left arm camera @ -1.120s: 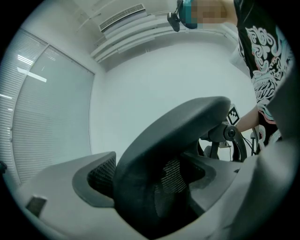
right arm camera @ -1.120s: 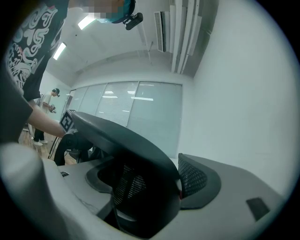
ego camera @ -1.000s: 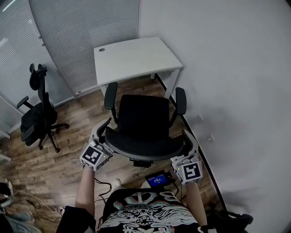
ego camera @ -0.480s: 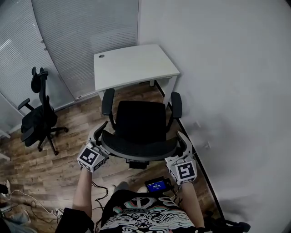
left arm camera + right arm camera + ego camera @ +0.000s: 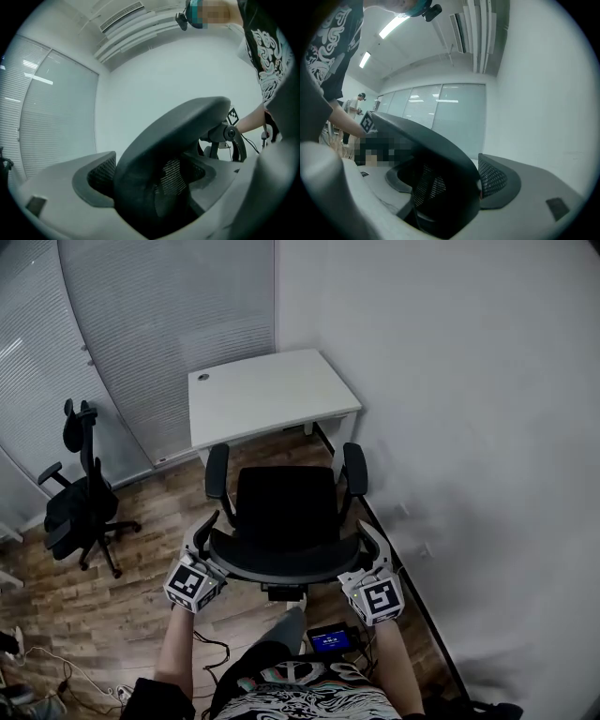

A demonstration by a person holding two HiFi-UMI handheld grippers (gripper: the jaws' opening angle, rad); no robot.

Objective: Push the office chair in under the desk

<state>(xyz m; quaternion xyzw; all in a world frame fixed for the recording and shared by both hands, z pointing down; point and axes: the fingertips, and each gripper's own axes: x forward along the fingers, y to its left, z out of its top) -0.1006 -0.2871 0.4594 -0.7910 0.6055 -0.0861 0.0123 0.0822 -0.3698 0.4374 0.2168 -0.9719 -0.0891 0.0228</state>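
Black mesh office chair (image 5: 286,507) sits slightly closer to the white rectangular desk (image 5: 267,395) than 1 s ago. Both have dropped lower in the head view, and more of the grey slatted blinds (image 5: 169,324) shows at 11 o'clock.

Grip is unchanged. Left gripper (image 5: 206,542) is at 7 o'clock of the chair and right gripper (image 5: 366,549) at 5 o'clock. Each has its jaws clamped on the curved backrest rim (image 5: 187,122), one textured pad on either side of it.

Chair faces the desk at 12 o'clock. Armrest tips are roughly level with the desk's front edge; the seat is not under it yet. Armrests span a little less than the desk's width.

White wall (image 5: 450,427) runs close along 3 o'clock, near the right armrest. Wood-plank floor (image 5: 141,549) is free at 9 o'clock, out to a second black office chair (image 5: 80,493) well apart. Loose cables (image 5: 56,667) lie on the floor at 7 o'clock.
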